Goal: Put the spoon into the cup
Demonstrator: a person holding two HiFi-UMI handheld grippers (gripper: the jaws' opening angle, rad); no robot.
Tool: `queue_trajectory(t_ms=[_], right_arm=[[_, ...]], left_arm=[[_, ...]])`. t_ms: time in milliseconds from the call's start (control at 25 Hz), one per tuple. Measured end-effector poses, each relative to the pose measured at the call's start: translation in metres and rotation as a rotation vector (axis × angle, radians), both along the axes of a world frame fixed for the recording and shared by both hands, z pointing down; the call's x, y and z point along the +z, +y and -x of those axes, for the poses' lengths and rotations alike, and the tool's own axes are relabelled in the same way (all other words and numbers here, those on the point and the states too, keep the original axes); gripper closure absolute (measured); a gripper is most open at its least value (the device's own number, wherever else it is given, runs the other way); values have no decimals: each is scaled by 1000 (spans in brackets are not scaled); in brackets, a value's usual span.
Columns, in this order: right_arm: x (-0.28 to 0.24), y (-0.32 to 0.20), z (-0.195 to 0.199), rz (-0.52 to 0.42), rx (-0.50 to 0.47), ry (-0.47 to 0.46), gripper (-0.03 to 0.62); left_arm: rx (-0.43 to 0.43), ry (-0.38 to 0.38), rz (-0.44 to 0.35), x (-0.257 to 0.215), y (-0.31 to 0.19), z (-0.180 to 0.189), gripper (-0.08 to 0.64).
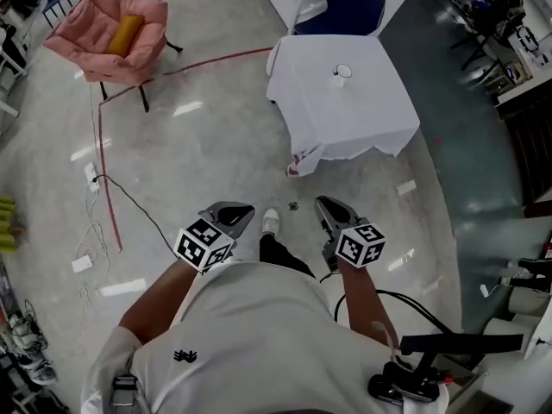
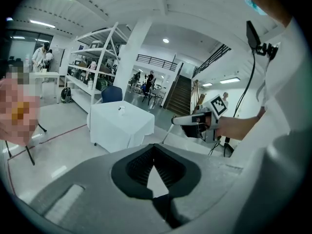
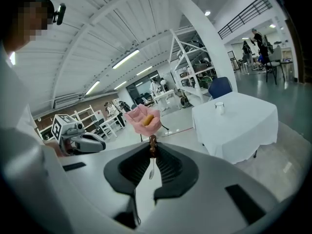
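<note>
Spoon (image 3: 151,164), thin and silver with a brown handle end, is pinched at the right gripper's (image 3: 152,146) jaw tips. Left gripper (image 2: 154,149) is clenched on nothing. Cup (image 3: 220,107) stands well apart on the white-clothed table (image 3: 243,126).

- Two grippers are counted: the left gripper (image 1: 235,213) and the right gripper (image 1: 333,210).
- Two marker cubes are counted, one on each gripper.
- One spoon (image 3: 152,151) is counted.
- One cup (image 1: 343,74) is counted.
- One table (image 1: 345,123), draped in white cloth, is counted.
- Two chairs are counted: one pink chair (image 1: 97,26) and one blue chair (image 1: 354,9).
- One orange cushion (image 1: 125,34) is counted.
- One red cable (image 1: 102,153) is counted.
</note>
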State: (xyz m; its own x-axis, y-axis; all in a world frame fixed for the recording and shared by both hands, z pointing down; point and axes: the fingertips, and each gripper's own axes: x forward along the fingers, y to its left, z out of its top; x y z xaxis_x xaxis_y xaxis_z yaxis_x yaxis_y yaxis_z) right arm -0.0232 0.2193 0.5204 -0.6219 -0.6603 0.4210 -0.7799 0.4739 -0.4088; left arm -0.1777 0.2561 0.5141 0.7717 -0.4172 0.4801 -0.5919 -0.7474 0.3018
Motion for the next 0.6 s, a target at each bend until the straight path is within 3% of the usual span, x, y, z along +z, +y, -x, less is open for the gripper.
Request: queue_trajectory(t_ms=[400,600], right_arm=[[-17,-163,-67,-15,-28,-5,548],[-5,-223,-73,0,-8,6,548]], left_arm=[[-49,-25,-31,-28,-162,-57,549],[-46,-8,-28,-28,-221,-62,549]])
